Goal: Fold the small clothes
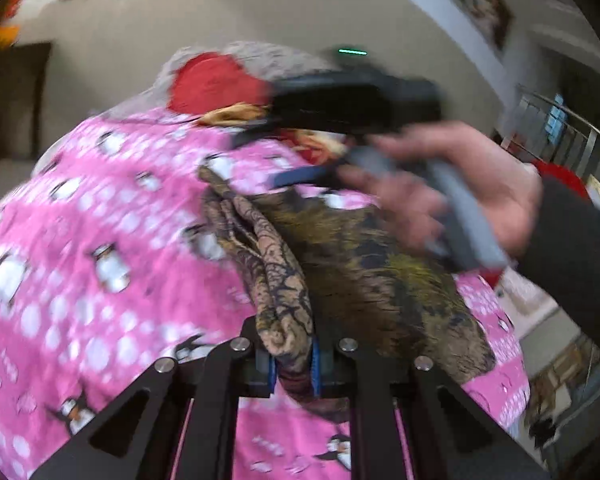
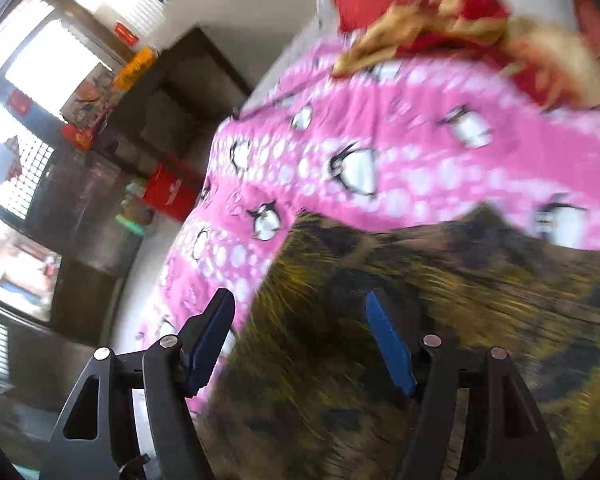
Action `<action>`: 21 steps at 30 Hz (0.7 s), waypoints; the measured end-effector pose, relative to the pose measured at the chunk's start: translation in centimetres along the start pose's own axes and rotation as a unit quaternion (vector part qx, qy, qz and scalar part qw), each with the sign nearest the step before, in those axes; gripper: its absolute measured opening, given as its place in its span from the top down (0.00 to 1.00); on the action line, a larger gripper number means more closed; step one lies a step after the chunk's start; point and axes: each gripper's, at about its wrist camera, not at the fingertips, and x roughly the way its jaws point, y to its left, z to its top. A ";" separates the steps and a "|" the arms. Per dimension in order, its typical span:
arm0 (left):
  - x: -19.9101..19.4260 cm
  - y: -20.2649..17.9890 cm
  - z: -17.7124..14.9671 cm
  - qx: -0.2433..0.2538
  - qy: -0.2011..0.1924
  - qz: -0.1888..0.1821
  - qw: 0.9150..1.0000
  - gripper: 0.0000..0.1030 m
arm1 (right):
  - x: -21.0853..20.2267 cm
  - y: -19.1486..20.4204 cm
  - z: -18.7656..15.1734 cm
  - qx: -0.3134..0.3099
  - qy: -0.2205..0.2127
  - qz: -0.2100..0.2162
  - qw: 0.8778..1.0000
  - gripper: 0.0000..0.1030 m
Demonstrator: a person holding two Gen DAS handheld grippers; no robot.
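Observation:
A small brown and yellow patterned garment (image 1: 380,264) lies on a pink penguin blanket (image 1: 100,200). My left gripper (image 1: 294,360) is shut on a bunched, lace-patterned edge of the garment and holds it lifted off the blanket. A hand (image 1: 460,184) carries my right gripper (image 1: 268,160) over the garment's far side. In the right wrist view the right gripper (image 2: 300,300) hovers just above the garment (image 2: 380,280) near its corner on the blanket (image 2: 380,140), its blue pads (image 2: 388,340) apart with nothing pinched. Both views are blurred.
A red cloth (image 1: 212,84) and a yellow-red crumpled cloth (image 2: 420,28) lie at the blanket's far end. Beyond the bed's left edge stand a dark cabinet (image 2: 168,92), a red box (image 2: 168,192) and a bright window (image 2: 32,92). A metal railing (image 1: 572,136) is at right.

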 end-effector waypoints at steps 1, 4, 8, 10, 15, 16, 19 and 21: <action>0.1 -0.6 0.2 0.010 -0.002 -0.007 1.000 0.89 | 0.9 0.3 0.6 -0.001 0.013 0.001 1.000 0.45; 0.6 -1.5 0.5 0.017 0.001 -0.024 1.000 0.89 | 3.2 1.5 2.3 -0.021 0.049 -0.041 0.998 0.46; 1.2 -2.1 0.7 0.022 0.005 -0.041 0.999 0.89 | 5.2 3.6 3.0 -0.071 0.088 -0.083 0.990 0.47; 1.2 -2.1 0.8 0.024 0.005 -0.047 0.999 0.89 | 5.7 4.2 3.1 -0.089 0.095 -0.126 0.983 0.55; 0.6 -2.2 0.9 0.020 0.006 -0.053 0.998 0.89 | 6.5 3.3 3.3 -0.104 0.121 -0.170 0.972 1.00; 0.5 -2.3 0.9 0.019 0.008 -0.058 0.998 0.89 | 6.3 3.2 3.3 -0.105 0.116 -0.170 0.973 1.00; 0.3 -3.2 1.0 0.029 0.009 -0.068 0.997 0.89 | 4.3 2.4 3.1 -0.097 0.100 -0.160 0.977 1.00; 0.4 -4.4 1.0 0.039 0.013 -0.084 0.996 0.89 | 2.6 1.7 3.1 -0.090 0.087 -0.156 0.980 1.00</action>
